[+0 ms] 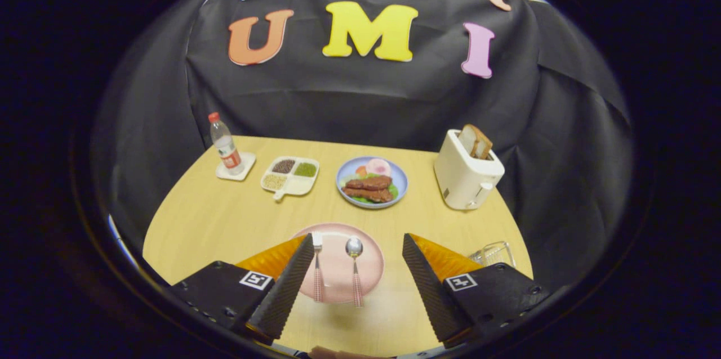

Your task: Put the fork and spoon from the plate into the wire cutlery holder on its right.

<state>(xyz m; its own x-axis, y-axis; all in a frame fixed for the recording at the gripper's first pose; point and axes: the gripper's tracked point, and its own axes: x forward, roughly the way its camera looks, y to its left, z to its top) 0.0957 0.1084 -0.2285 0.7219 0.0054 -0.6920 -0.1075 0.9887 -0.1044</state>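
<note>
Tongs spread above plate bearing fork, spoon; holder seemingly right.

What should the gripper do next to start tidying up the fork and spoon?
Probably ease the open gripper down over the silver spoon with the checked handle. It lies untouched on the round pink plate between the spread fingers, beside the matching fork; the clear wire cutlery holder waits to the right.
</note>
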